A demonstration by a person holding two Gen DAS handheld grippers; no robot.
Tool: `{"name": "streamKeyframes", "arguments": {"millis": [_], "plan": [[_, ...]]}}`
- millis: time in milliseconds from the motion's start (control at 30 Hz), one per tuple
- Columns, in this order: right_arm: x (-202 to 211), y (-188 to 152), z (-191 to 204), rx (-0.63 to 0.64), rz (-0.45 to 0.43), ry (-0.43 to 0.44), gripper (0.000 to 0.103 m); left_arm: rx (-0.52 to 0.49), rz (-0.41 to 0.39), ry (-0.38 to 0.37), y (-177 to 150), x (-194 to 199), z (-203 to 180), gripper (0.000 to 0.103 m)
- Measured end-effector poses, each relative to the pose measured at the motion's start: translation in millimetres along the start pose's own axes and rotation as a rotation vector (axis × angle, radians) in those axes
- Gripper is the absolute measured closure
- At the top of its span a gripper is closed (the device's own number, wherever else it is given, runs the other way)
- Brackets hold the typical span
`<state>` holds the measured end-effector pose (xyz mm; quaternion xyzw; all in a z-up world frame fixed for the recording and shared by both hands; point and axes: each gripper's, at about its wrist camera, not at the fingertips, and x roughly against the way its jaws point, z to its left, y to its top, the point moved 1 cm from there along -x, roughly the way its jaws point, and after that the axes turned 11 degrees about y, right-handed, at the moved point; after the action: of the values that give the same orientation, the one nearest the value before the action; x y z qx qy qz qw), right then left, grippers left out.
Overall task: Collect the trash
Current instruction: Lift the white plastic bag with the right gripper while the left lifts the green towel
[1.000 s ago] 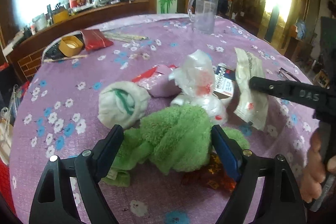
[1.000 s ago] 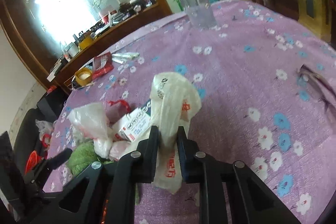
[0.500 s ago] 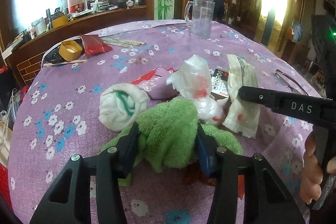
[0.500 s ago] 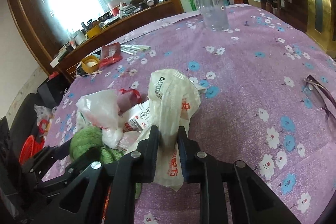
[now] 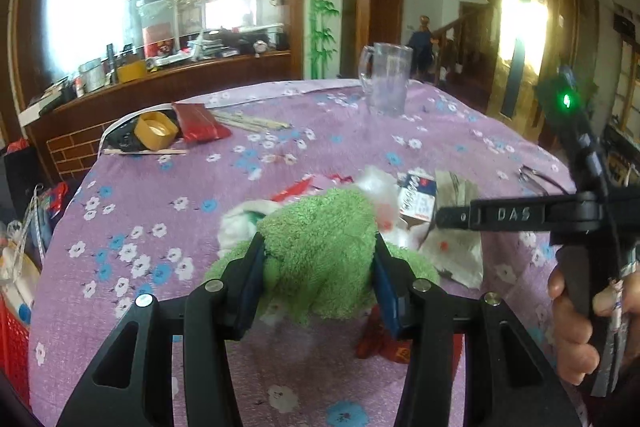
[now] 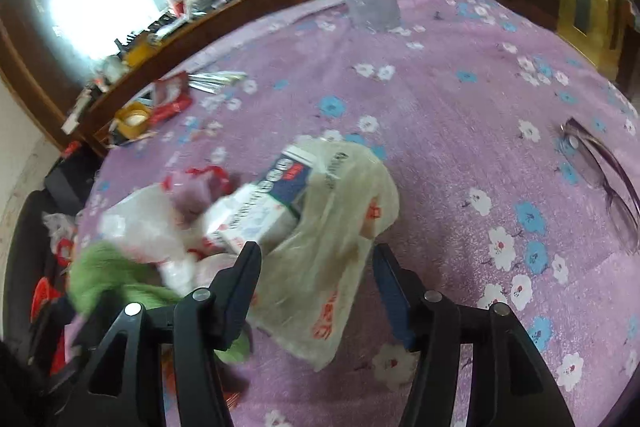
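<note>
A heap of trash lies on the purple flowered tablecloth (image 5: 280,155). My left gripper (image 5: 320,267) is shut on a green fluffy cloth (image 5: 320,235), lifted slightly over a red wrapper (image 5: 384,347). Behind the cloth lie crumpled white plastic (image 5: 376,187) and a small blue-and-white box (image 5: 418,199). My right gripper (image 6: 316,255) is opening. A beige plastic bag (image 6: 344,223) with red print lies slumped between its jaws, with the right pad clear of it. The box (image 6: 272,203) rests against the bag. One of the right gripper's fingers (image 5: 500,215) reaches in from the right, held by a hand (image 5: 572,327).
A clear glass mug (image 5: 388,83) stands at the table's far side. Spectacles (image 6: 600,171) lie to the right. A yellow cup (image 5: 154,131), a red packet (image 5: 200,123) and sticks lie far left. A red basket (image 5: 12,327) stands beside the table. A person (image 5: 422,43) stands in the doorway.
The left jaws closed on the green cloth and lifted it a little. The right jaws let go of the beige bag and spread apart; the bag slumped onto the table.
</note>
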<state>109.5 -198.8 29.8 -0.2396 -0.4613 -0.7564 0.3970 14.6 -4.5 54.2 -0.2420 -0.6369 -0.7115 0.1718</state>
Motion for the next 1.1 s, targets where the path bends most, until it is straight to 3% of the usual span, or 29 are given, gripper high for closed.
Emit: {"name": "streamKeyframes", "arguments": {"millis": [267, 300, 433, 467, 767, 1100], "plan": [[-18, 1, 4, 0.051, 0.022, -0.077, 0.041, 0.038, 0.016, 0.019, 2, -4, 10, 0.056], [-18, 0, 7, 0.072, 0.016, -0.084, 0.044, 0.039, 0.015, 0.020, 2, -5, 11, 0.056], [-12, -2, 12, 0.131, -0.036, -0.089, 0.072, 0.046, 0.012, 0.029, 3, -5, 13, 0.056], [-10, -2, 12, 0.130, -0.048, -0.077, 0.073, 0.050, 0.013, 0.031, 3, -6, 14, 0.056], [32, 2, 41, 0.251, -0.280, -0.077, 0.074, 0.067, 0.017, 0.046, 4, -8, 20, 0.056], [34, 30, 90, 0.353, -0.300, -0.012, 0.073, 0.077, 0.014, 0.067, 4, -9, 26, 0.056]]}}
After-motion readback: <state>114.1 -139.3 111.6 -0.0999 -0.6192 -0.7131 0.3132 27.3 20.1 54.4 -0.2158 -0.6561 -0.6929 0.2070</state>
